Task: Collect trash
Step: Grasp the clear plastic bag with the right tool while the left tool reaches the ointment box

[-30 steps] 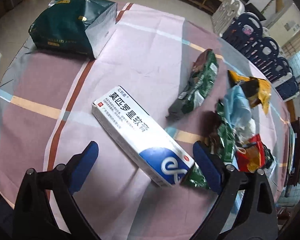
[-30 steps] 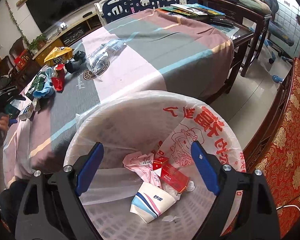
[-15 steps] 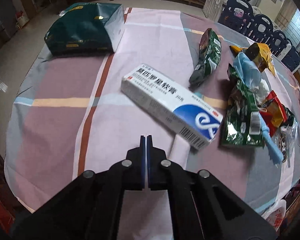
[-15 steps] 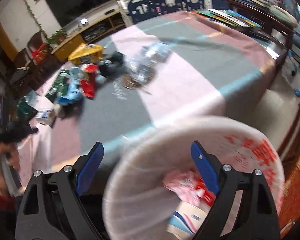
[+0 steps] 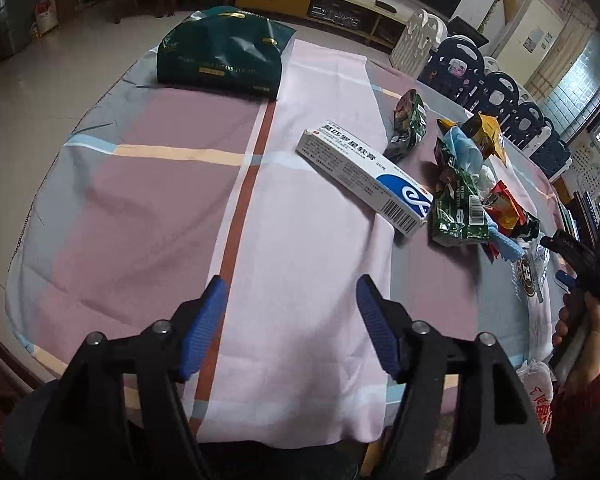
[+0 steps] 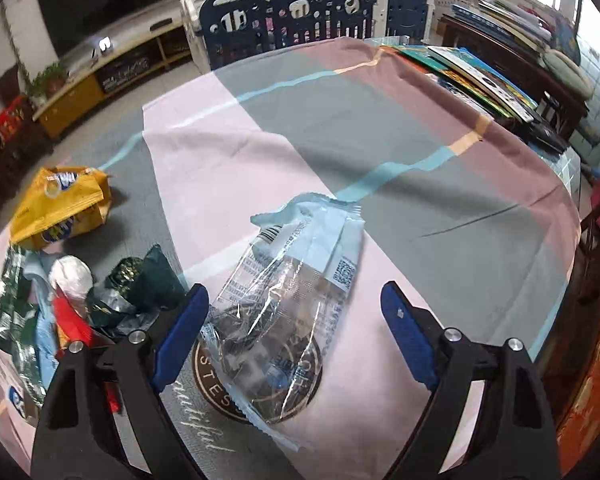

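Right claw point(image 6: 294, 330) open, straddling clear blue wrapper point(image 6: 296, 280) on desk point(image 6: 440, 184), lined up to pinch. Left claw point(image 5: 290, 322) open, empty, short of medicine box point(image 5: 366, 176), probably next.

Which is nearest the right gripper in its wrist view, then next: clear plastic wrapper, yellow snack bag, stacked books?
1. Clear plastic wrapper, between the open jaws of the right gripper.
2. Yellow snack bag, far left.
3. Stacked books, far right edge.

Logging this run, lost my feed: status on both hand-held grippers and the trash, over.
Left hand-held gripper open, empty, short of white ointment box. Right hand-held gripper open over clear plastic wrapper, not gripping. Wrapper pile beside it; nothing blocking.
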{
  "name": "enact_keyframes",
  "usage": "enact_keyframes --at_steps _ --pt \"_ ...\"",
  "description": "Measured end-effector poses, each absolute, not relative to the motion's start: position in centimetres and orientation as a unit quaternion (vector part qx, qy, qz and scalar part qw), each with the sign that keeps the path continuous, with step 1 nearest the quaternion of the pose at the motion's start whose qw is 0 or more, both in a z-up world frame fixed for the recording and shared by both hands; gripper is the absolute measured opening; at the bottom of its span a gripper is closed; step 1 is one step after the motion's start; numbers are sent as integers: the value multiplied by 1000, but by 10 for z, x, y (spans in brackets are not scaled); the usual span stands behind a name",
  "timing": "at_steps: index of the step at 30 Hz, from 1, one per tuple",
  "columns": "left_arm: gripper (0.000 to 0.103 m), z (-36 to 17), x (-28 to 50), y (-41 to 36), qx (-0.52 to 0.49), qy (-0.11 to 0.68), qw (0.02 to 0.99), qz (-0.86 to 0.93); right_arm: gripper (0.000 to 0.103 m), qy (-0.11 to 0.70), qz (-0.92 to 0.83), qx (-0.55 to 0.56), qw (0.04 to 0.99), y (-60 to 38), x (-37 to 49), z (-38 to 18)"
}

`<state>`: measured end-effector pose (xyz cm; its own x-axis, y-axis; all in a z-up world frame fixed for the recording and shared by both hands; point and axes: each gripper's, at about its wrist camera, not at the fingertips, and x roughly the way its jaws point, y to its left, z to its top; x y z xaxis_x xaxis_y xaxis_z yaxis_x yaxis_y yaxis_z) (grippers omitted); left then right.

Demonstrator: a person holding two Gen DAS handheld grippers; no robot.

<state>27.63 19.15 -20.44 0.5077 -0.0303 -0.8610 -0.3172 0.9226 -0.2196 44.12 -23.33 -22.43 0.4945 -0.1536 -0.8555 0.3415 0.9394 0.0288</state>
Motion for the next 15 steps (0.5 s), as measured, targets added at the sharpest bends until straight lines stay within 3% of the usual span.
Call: enact_keyframes --at_steps 1,3,4,11,15 --pt "77 -205 283 192 -180 488 850 83 53 481 -128 96 862 -229 440 -226" --pt "80 -204 299 190 -182 485 852 76 43 479 -93 97 867 -219 431 -226" --pt "82 -204 310 188 -183 486 852 74 23 478 -77 87 871 -212 426 -225" --pt "87 -208 400 162 -215 532 812 108 17 478 26 58 876 -167 361 -224" --pt "90 -218 449 140 -145 568 790 178 17 475 48 95 873 -166 318 -219"
